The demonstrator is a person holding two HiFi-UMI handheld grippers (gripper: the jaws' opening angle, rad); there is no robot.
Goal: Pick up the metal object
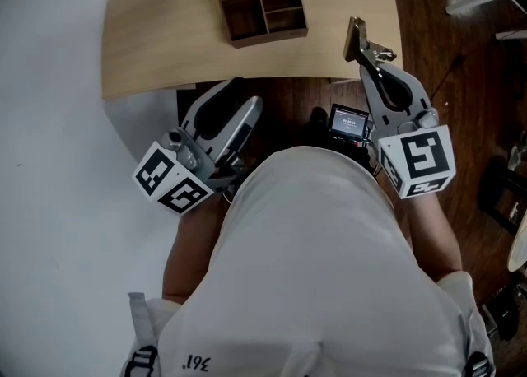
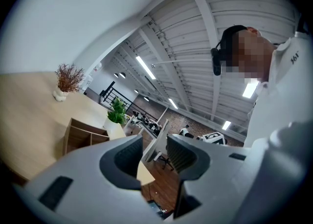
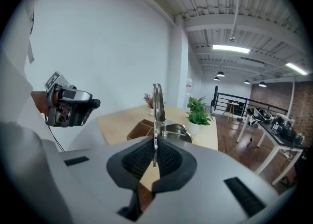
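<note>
My right gripper point(image 1: 370, 64) is shut on the metal object point(image 1: 360, 40), a shiny flat piece with a hinged part, held up over the near right edge of the light wood table point(image 1: 165, 30). In the right gripper view the metal object point(image 3: 157, 104) stands upright, pinched between the dark pads of that gripper point(image 3: 154, 158). My left gripper point(image 1: 240, 95) hangs at the table's near edge, close to the person's body. The left gripper view shows it point(image 2: 154, 158) open, with nothing between its jaws.
A dark wooden organizer box point(image 1: 262, 6) with several compartments sits at the table's far middle. A small device with a lit screen point(image 1: 348, 123) sits at the person's chest. Potted plants point(image 3: 198, 112) stand on the table's far side. Dark wood floor point(image 1: 461, 104) lies to the right.
</note>
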